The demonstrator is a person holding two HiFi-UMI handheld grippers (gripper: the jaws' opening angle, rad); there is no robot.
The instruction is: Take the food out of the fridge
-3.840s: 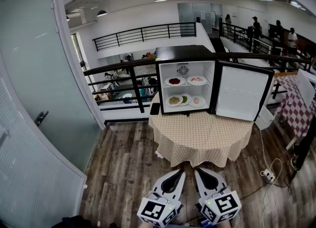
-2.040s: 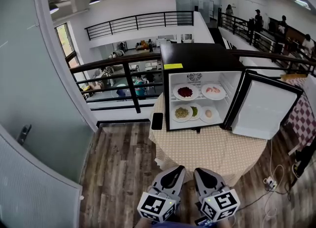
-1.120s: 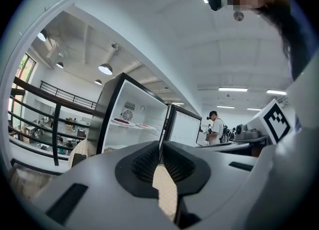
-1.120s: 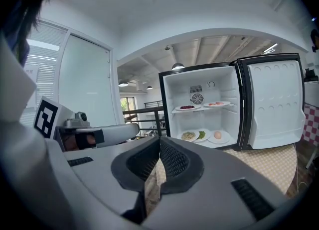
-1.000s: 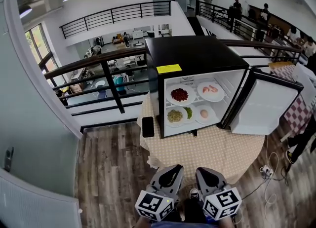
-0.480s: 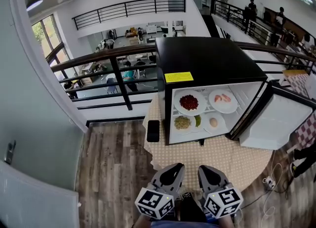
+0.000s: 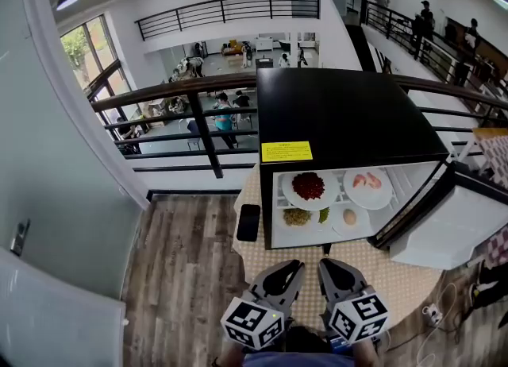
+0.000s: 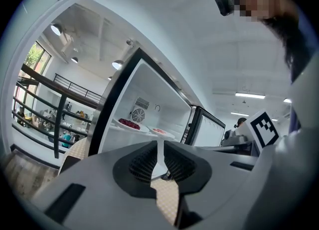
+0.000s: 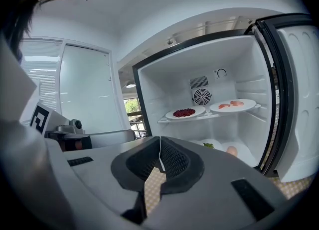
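Observation:
The black mini fridge (image 7: 341,111) stands open on a round table. Its upper shelf holds a plate of red food (image 7: 308,187) and a plate of pink food (image 7: 367,185). Below lie a noodle plate (image 7: 297,216), greens (image 7: 323,214) and an egg-like item (image 7: 349,217). My left gripper (image 7: 295,265) and right gripper (image 7: 325,264) hover side by side at the table's near edge, both shut and empty, short of the fridge. The right gripper view shows the red plate (image 9: 184,113) and pink plate (image 9: 233,105) beyond the right gripper (image 9: 159,142). The left gripper (image 8: 160,144) points at the fridge's left side.
The fridge door (image 7: 456,230) swings out to the right. A black phone (image 7: 248,222) lies on the checked tablecloth (image 7: 381,266) left of the fridge. A dark railing (image 7: 198,119) runs behind, with a drop to a lower floor. A glass wall (image 7: 48,198) stands at left.
I have come closer to the fridge, which now fills more of the head view. Both grippers advanced with me over the table edge and stay shut.

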